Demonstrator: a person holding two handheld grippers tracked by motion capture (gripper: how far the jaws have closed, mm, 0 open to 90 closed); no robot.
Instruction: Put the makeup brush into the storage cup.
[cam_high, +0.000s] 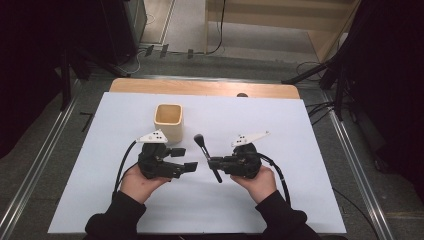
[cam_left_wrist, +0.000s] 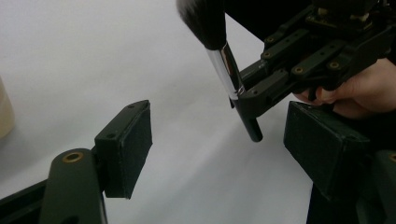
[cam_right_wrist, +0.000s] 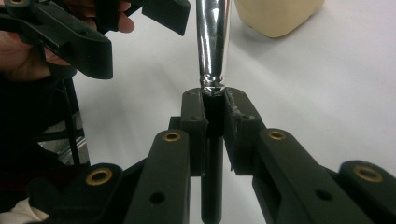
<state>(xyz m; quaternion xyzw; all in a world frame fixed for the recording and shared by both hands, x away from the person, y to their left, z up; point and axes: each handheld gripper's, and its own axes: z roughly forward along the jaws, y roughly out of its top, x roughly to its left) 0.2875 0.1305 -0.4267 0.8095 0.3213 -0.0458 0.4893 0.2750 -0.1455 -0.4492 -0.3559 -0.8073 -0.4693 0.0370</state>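
The right tongs (cam_high: 212, 163) are closed on the black handle of a makeup brush (cam_high: 207, 154), just below its silver collar, and hold it above the white surface (cam_high: 300, 200) with the bristles pointing toward the beige cup (cam_high: 168, 121). The left tongs (cam_high: 186, 159) stand wide open and empty, near the brush. I think the brush should go into the cup, so it is best to tilt it upright and lower it slowly inside the rim.

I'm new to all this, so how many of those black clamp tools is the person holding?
2. The left gripper is in the left hand near the beige cup, fingers open. The right gripper is in the right hand, clamping a makeup brush.
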